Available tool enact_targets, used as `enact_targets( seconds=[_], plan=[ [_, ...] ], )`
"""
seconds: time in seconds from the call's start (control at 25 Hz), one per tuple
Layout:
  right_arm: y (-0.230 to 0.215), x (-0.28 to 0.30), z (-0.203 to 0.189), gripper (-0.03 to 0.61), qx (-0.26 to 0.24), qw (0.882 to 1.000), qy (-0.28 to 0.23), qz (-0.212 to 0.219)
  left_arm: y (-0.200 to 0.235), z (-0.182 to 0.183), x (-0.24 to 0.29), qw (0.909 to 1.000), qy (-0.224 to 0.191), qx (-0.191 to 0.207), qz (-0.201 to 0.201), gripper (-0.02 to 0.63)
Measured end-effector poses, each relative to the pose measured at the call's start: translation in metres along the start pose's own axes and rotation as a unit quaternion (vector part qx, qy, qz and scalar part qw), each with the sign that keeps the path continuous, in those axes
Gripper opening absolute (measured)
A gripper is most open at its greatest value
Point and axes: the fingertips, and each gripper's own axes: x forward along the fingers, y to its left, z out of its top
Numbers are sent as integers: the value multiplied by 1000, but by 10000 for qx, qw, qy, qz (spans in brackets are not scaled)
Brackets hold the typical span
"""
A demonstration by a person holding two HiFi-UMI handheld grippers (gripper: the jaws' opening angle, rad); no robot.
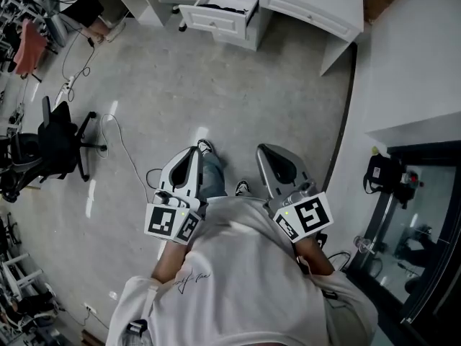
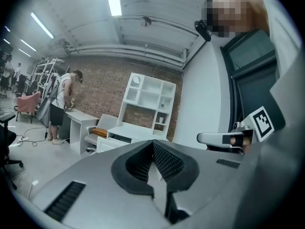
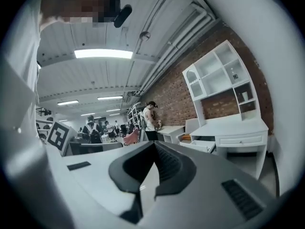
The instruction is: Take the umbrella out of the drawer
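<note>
The white desk (image 1: 310, 2) stands far ahead across the floor with its drawer (image 1: 223, 9) pulled open. A dark thing (image 1: 232, 8) lies inside; I cannot make out its shape. The open drawer (image 2: 116, 138) also shows in the left gripper view, and the drawer (image 3: 202, 145) shows in the right gripper view. My left gripper (image 1: 193, 152) and right gripper (image 1: 265, 152) are held side by side close to my body, both pointing level towards the desk. The left gripper (image 2: 152, 144) is shut on nothing, its jaws meeting at the tip. The right gripper (image 3: 153, 144) is likewise shut and empty.
A black office chair (image 1: 54, 146) stands at the left, with a cable (image 1: 122, 146) trailing over the grey floor. A dark glass door (image 1: 421, 215) and white wall are on the right. A white shelf unit (image 2: 150, 97) tops the desk. A person (image 2: 61, 106) stands at another desk.
</note>
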Motion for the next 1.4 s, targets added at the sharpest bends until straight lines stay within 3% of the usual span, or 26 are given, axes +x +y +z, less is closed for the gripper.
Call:
enact_targets(
  seconds=[0.72,1.04,1.4],
  plan=[
    [-15,168,11,25,-158,9978,642,-112,129,40,86,9988,117,-426,-193,15],
    [-11,245,26,25,31,9973,725,104,198,65,118,9994,39,-270,-204,17],
    [-11,331,27,25,-92,9920,1258,-90,262,89,152,9989,-9,-243,-399,17]
  ],
)
